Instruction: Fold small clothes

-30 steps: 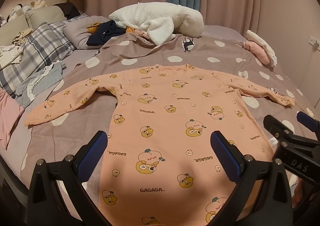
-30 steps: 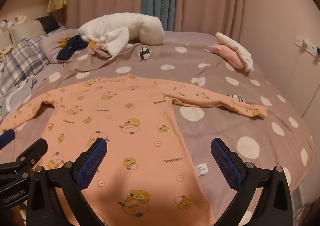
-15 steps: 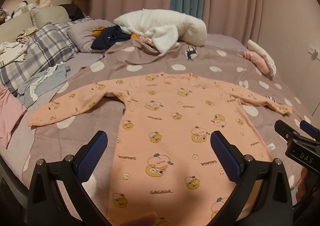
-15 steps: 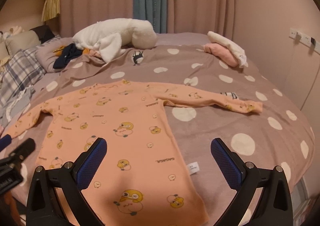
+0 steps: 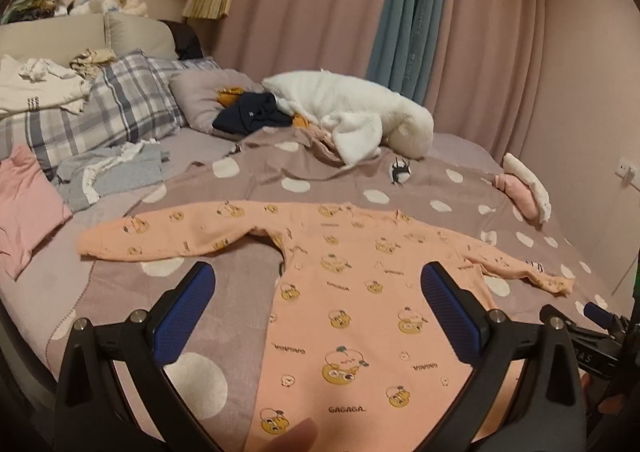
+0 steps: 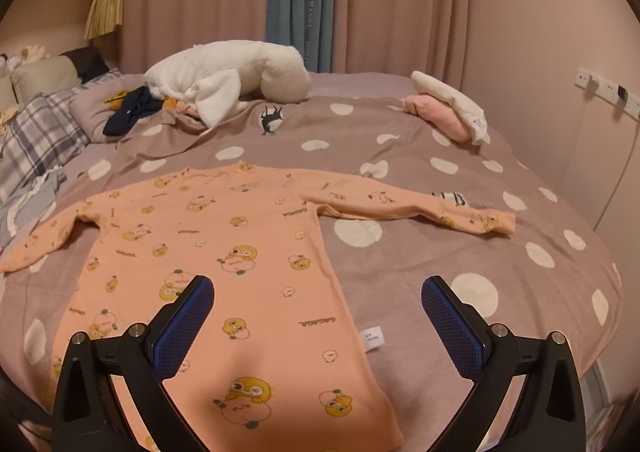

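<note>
Peach long-sleeved cotton top w/ yellow cartoon print [image 5: 360, 316] lies flat on the mauve white-dotted blanket [image 6: 460, 260] covering the bed, both sleeves stretched sideways, prob. so the fold lines are easy to reach. Left tongs [image 5: 318, 306] hover over its left side, blue pads wide apart, holding nothing. Right tongs [image 6: 318, 306] likewise apart & empty, above the right hem edge. No fold made yet.

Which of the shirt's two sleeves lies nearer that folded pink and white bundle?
The sleeve stretched toward the wall side, on the right; the folded bundle sits beyond it. The other sleeve points toward the plaid pillow.
</note>
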`<act>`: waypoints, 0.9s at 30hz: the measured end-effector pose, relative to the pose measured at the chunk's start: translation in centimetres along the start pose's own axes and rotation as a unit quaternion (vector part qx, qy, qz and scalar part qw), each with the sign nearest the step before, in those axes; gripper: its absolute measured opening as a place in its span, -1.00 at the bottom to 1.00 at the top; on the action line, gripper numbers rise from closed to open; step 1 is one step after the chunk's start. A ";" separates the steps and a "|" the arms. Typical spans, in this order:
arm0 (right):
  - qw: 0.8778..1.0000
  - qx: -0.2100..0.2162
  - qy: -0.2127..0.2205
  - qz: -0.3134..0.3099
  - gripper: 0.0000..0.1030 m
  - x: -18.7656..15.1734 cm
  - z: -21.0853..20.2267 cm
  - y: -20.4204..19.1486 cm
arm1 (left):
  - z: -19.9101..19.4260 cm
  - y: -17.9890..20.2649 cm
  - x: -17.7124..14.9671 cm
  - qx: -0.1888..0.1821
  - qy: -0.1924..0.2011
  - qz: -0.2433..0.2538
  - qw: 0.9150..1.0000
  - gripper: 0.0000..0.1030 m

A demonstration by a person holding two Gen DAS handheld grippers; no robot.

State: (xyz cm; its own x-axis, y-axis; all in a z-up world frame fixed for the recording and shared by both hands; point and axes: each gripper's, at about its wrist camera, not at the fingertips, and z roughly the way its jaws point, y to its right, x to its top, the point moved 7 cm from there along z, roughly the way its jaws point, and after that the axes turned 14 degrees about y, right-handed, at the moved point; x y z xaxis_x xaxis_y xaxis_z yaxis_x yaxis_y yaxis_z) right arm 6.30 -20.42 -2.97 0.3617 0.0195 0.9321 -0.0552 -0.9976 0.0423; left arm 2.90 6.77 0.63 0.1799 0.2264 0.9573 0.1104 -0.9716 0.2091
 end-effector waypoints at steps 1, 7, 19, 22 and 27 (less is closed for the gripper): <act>1.000 -0.002 0.000 0.001 1.00 0.0 0.0 0.0 | 0.1 0.2 -0.1 -0.007 -0.003 0.003 1.000 1.00; 1.000 0.005 -0.007 -0.011 1.00 -0.2 0.4 -0.9 | -0.5 0.5 -0.2 -0.016 0.014 0.005 1.000 0.99; 0.999 -0.005 -0.011 -0.030 1.00 -0.6 0.8 -1.7 | 0.3 0.8 -1.6 0.001 0.006 0.008 1.000 0.99; 0.999 -0.005 -0.012 -0.030 1.00 -0.6 0.7 -1.7 | 0.2 0.9 -1.7 0.006 0.009 0.012 1.000 0.99; 1.000 -0.008 -0.010 -0.026 1.00 -0.5 0.7 -1.7 | 0.6 1.4 -2.2 0.020 -0.003 0.049 0.999 0.99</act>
State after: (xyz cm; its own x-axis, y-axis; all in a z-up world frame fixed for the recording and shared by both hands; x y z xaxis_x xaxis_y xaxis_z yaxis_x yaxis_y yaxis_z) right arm 6.85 -18.79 -3.76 0.3833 0.0697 0.9210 -0.0506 -0.9941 0.0963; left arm 3.21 4.95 -1.33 0.1985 0.1305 0.9714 0.1304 -0.9858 0.1058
